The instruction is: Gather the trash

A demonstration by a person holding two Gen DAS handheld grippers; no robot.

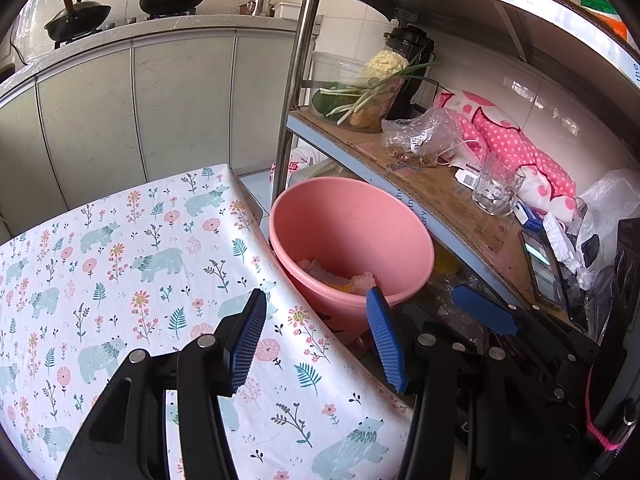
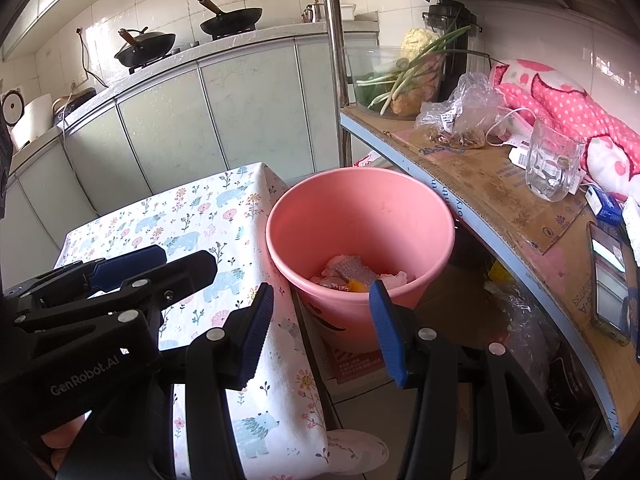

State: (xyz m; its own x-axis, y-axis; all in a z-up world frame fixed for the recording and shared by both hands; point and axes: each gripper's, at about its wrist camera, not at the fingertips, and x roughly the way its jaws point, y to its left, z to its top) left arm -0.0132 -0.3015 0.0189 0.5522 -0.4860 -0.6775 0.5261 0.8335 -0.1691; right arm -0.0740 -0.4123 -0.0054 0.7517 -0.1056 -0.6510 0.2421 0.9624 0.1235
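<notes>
While you held both grippers over the edge of the table (image 1: 120, 240), neither of them carried anything. Your left gripper (image 1: 316, 340) had its jaws about half open, with only the tablecloth and the bucket's rim showing in the gap. Your right gripper (image 2: 320, 332) stood the same way, half open and empty, and it pointed down at the bucket (image 2: 360, 216). In the right view, the left gripper was seen at the left side, above the cloth.

The pink bucket stood on the floor, just beside the table corner and in front of the shelf (image 2: 480, 184). The trash (image 2: 352, 272) lay at the bottom of the bucket: some pale scraps, a grey piece and a small orange piece. On the table I could see no trash, only the cloth with bears and flowers.

On the shelf were a glass (image 2: 554, 164), a crumpled plastic bag (image 2: 460, 112) and a pink dotted cloth (image 2: 568, 96).
</notes>
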